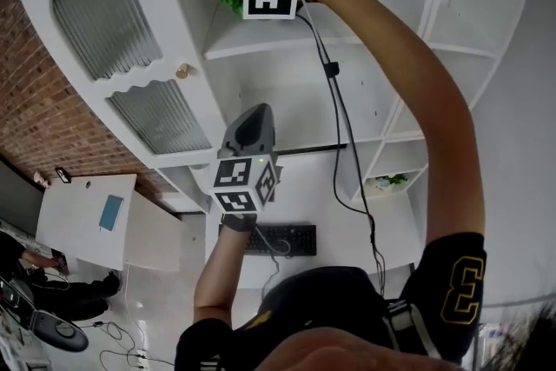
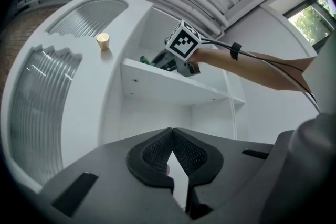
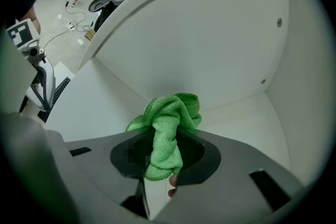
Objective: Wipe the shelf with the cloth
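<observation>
The cloth point(image 3: 165, 134) is bright green microfibre, scrunched into a loose wad with one fold hanging down. The right gripper point(image 3: 165, 153) has its jaws clamped on that wad, up on the top shelf point(image 1: 287, 41) of a white unit, near the left end by the side wall. Can't tell if the cloth is actually pressing on the board. Only writing I can read is a big yellow 3 on the person's black sleeve point(image 1: 459, 291). The shelf board is plain white, and so are the desk below and the cabinet door point(image 1: 104, 13) with ribbed glass panels and a small brass knob point(image 1: 182, 70). There's a brick wall point(image 1: 35, 100) to the left and a black keyboard point(image 1: 280, 239) on the desk. The left gripper point(image 2: 172, 157) hangs lower down, jaws pinched together on nothing
</observation>
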The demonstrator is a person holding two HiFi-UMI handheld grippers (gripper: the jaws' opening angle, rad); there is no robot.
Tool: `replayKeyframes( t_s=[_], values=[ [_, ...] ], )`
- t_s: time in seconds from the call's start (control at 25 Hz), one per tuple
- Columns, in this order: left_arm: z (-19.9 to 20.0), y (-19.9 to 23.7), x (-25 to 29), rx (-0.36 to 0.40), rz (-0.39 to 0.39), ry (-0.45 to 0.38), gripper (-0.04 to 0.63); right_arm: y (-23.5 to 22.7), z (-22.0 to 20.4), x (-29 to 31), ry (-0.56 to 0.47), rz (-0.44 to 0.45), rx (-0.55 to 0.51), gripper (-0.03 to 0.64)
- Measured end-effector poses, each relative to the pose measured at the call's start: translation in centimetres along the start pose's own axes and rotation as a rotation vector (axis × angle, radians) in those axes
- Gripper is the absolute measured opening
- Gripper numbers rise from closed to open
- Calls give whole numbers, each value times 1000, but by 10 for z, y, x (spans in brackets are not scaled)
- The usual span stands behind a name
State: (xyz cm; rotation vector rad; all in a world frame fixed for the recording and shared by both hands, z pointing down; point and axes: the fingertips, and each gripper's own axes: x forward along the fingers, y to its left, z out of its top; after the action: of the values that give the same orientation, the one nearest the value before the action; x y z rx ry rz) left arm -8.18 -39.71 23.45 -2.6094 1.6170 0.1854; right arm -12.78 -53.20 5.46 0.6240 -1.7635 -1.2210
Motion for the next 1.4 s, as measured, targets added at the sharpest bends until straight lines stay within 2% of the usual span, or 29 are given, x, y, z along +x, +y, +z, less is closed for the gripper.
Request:
replayKeyframes(
  t_s=[0.24, 0.4, 0.64, 0.92, 1.12, 1.4],
  values=[
    [-11, 19, -27, -19, 86, 19, 9, 24, 35, 33, -19, 84, -47, 87],
    [-21, 27, -37, -41, 121, 29, 9, 30, 39, 44, 3, 97, -61, 86],
    [-30, 14, -38, -40, 113, 45, 9, 31, 35, 41, 10, 87, -64, 84],
    [-30, -1, -31, -23, 85, 45, 9, 29, 4, 35, 65, 70, -43, 84],
    [-35, -16, -25, -18, 54, 56, 9, 29, -31, 26, 105, 78, 33, 83],
    [-38, -28, -20, -18, 28, 64, 9, 25, -65, 14, 155, 57, 46, 83]
  ],
)
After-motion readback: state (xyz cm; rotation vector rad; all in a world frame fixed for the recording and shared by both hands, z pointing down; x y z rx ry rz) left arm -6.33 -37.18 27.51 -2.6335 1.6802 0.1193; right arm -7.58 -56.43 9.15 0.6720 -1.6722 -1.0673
